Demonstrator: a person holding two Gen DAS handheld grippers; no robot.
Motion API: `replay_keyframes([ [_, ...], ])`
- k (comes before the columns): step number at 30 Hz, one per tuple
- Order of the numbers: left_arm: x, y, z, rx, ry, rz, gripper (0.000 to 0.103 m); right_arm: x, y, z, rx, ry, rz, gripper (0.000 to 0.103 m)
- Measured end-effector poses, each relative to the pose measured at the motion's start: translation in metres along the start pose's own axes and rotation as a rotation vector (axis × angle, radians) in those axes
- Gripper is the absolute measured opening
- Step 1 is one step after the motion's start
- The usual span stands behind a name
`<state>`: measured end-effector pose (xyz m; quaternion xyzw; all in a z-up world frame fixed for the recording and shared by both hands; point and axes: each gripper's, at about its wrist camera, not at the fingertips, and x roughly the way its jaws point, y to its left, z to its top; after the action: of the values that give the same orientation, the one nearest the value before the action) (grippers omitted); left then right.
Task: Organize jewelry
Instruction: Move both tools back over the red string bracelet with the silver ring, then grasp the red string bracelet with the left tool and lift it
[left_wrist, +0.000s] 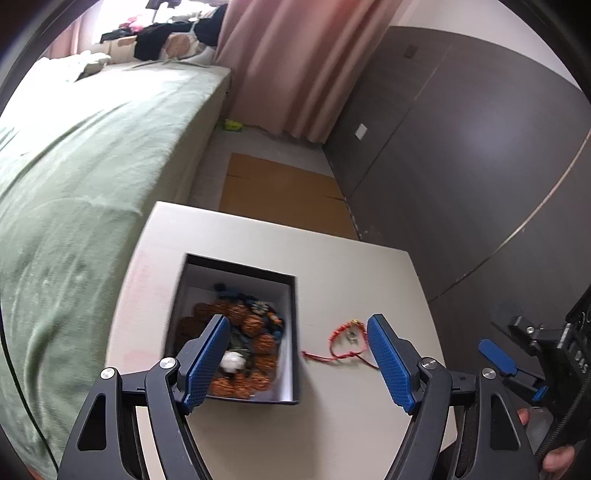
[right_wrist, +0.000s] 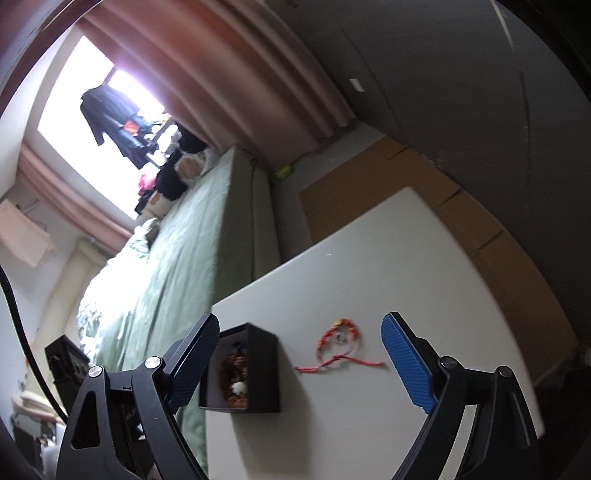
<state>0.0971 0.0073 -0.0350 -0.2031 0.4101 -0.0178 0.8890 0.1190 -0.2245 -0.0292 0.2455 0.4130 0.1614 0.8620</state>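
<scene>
My left gripper (left_wrist: 297, 363) hung wide and empty above the black box (left_wrist: 291, 332) of beads; the red bracelet (left_wrist: 349, 341) lay on the table (left_wrist: 258, 236) just right. My right gripper (right_wrist: 301, 367) gaped too. I judged thin cord might slip. Only the right view hid the box's depth.

**Surfaces and finishes**

Bench (left_wrist: 332, 424) — matt, smooth, off-white. Box (left_wrist: 293, 332): matt black card outside, white paper lining. Bracelet (left_wrist: 347, 341) of red woven cord. Beads (left_wrist: 258, 343) rough, knobbly brown. Left claw (left_wrist: 295, 363) — textured blue rubbery pads, matt black plastic arms, shiny metal bolts. Bed (left_wrist: 74, 184) in soft green cloth.
</scene>
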Motion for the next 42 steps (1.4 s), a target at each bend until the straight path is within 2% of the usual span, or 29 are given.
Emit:
replay_keyframes([
  [2,0.003,-0.007,-0.001,0.018,0.001,0.0,0.077,0.0,-0.006,0.002,0.005,0.016,-0.029,0.09],
  [12,0.031,-0.033,-0.008,0.076,0.054,-0.009,0.076,0.007,-0.038,0.01,0.036,0.116,-0.064,0.09],
  [17,0.05,-0.05,-0.014,0.145,0.098,-0.015,0.061,0.006,-0.048,0.015,0.033,0.13,-0.108,0.09],
  [23,0.082,-0.069,-0.026,0.245,0.174,-0.001,0.051,0.004,-0.069,0.022,0.082,0.139,-0.129,0.09],
  [29,0.105,-0.081,-0.033,0.291,0.209,0.01,0.051,0.001,-0.085,0.031,0.123,0.128,-0.126,0.09],
  [39,0.134,-0.092,-0.049,0.384,0.258,0.069,0.05,0.005,-0.097,0.033,0.155,0.132,-0.134,0.09],
  [42,0.135,-0.091,-0.05,0.401,0.248,0.094,0.036,0.006,-0.096,0.035,0.147,0.132,-0.139,0.09],
])
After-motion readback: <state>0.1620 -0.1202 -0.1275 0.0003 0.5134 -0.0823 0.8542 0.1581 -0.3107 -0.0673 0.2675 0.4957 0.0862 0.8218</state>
